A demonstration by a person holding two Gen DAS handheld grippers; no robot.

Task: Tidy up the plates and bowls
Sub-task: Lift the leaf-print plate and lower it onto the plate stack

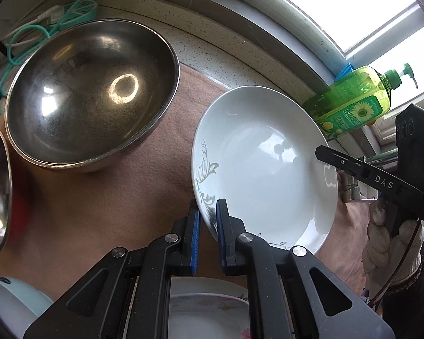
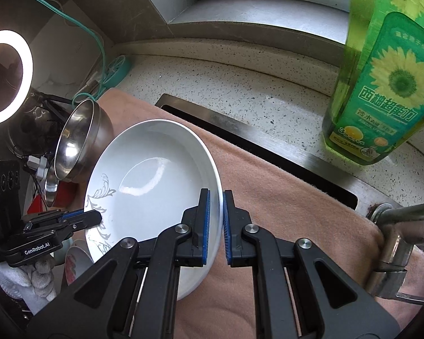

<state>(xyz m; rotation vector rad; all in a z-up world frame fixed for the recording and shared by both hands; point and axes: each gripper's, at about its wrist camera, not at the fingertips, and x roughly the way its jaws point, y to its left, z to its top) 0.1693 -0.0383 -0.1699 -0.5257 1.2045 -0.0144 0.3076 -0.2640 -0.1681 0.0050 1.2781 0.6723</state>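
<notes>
L gripper [image 1: 207, 220] & R gripper [image 2: 216, 220] both clamped on white plate [image 1: 265, 163] rim, opposite sides; steel bowl [image 1: 90, 93] near worktop's back edge.

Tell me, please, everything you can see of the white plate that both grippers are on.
The white plate is a deep, glossy dish that looks ceramic, with a grey leafy pattern on one side of its rim. It is empty and tilted above the pink towel. The left gripper pinches the patterned edge; the right gripper has a finger on each side of the opposite rim. A steel bowl stands apart, beside it.
</notes>
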